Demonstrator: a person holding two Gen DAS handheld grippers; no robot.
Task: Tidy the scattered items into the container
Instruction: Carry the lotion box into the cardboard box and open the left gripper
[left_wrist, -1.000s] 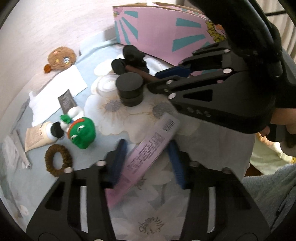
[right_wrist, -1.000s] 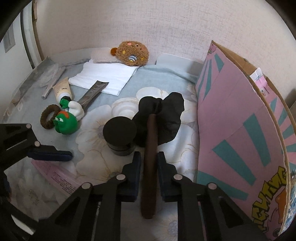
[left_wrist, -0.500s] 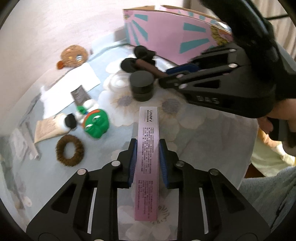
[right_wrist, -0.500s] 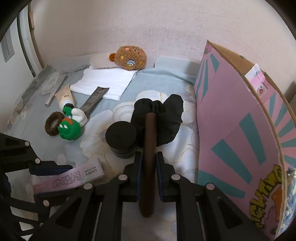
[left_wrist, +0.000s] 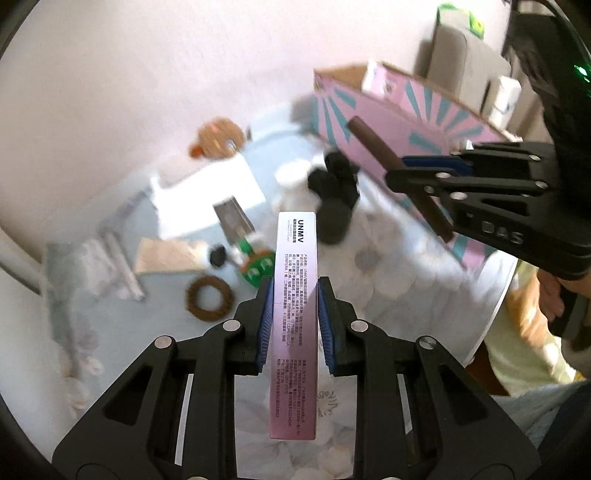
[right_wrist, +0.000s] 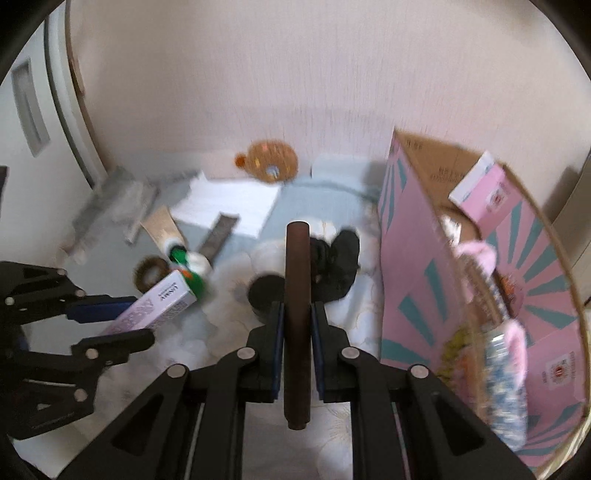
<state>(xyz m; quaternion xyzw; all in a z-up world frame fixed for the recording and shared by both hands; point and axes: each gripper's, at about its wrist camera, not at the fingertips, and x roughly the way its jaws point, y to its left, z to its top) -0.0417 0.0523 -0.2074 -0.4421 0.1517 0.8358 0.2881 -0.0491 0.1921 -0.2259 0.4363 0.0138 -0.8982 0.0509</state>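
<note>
My left gripper (left_wrist: 294, 325) is shut on a long pink UNMV box (left_wrist: 295, 314) and holds it lifted above the floral cloth; the box also shows in the right wrist view (right_wrist: 155, 308). My right gripper (right_wrist: 297, 325) is shut on a dark brown stick (right_wrist: 296, 317), raised above the cloth beside the pink and teal cardboard box (right_wrist: 436, 295); the stick also shows in the left wrist view (left_wrist: 399, 181). The cardboard box (left_wrist: 399, 122) is open on top and holds several items.
On the cloth lie a black jar (right_wrist: 264, 293), black fabric (right_wrist: 338, 258), a green frog toy (left_wrist: 256, 267), a brown hair ring (left_wrist: 208, 297), a cream tube (left_wrist: 173, 254), a white folded cloth (right_wrist: 229, 203) and a round brown plush (right_wrist: 271, 162).
Both grippers have risen from the cloth with their loads. The brown stick has come away from the black fabric. The pink box is higher and the items below look smaller.
</note>
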